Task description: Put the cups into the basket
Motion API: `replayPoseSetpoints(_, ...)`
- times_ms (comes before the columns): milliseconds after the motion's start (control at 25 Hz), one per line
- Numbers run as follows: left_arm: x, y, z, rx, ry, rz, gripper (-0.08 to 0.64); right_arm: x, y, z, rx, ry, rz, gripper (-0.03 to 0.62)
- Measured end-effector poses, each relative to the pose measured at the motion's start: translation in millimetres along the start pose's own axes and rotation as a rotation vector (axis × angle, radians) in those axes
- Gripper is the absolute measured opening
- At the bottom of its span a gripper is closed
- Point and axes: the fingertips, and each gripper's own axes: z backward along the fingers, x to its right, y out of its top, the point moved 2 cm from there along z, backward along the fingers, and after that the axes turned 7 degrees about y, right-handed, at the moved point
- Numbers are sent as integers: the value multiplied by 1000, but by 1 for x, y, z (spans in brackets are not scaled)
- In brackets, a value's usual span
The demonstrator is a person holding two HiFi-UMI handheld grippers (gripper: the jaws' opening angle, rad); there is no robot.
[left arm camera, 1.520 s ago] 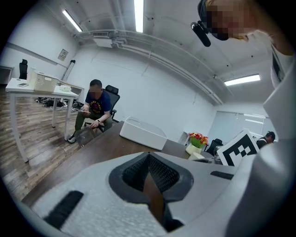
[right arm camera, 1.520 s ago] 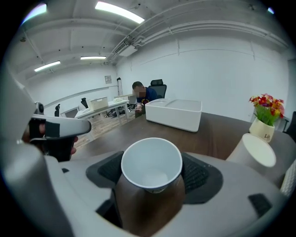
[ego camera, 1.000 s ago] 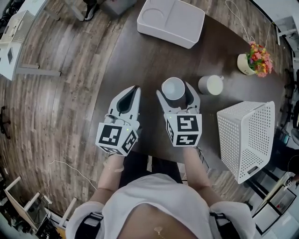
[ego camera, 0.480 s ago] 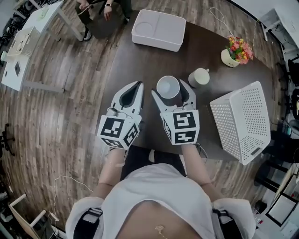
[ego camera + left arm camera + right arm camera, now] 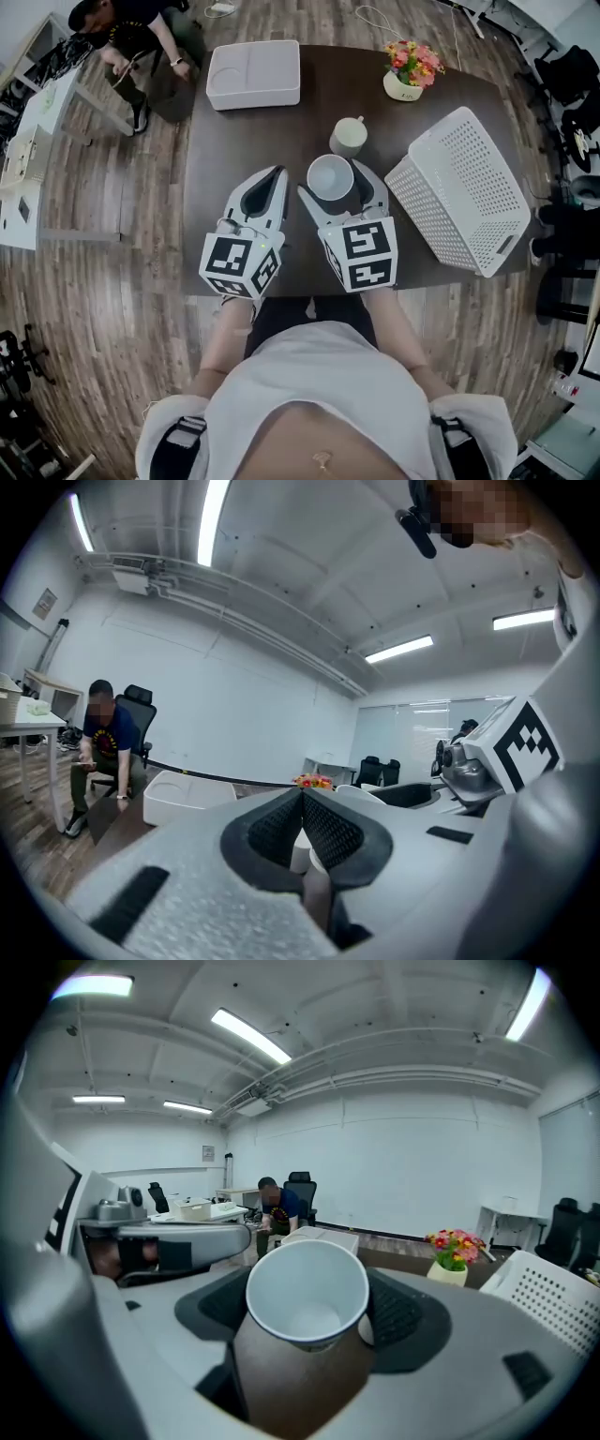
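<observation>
Cup (image 5: 330, 175) stays clamped in right gripper (image 5: 336, 181), now closer to basket (image 5: 459, 187) at frame right. Left gripper (image 5: 273, 174) closed, empty. Carry appears under way.

A white tray (image 5: 253, 75) sits well ahead of the left gripper (image 5: 273, 174). A flower pot (image 5: 410, 69) stands ahead too — farther right, on the same dark table (image 5: 214, 159).

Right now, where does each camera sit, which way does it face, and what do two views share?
Head view: on the person's head, looking steeply down at the table; torso, forearms, both grippers show.
Left gripper view: on the left gripper, looking along its shut jaws toward the tray; the other gripper shows right.
Right gripper view: on the right gripper, looking along jaws clamped on the cup; other gripper shows left.
Shared: both gripper views show the flowers and a seated person.
</observation>
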Motion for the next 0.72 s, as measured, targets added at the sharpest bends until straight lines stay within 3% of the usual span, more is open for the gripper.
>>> replayPoseSetpoints(320, 73, -4, -40, -26, -215, -19, 9, 56, -17, 59, 1, -192, -63, 385)
replayPoseSetpoints(720, 198, -16, -84, -57, -469, -29, 9, 131, -47, 164, 6, -425, -152, 385)
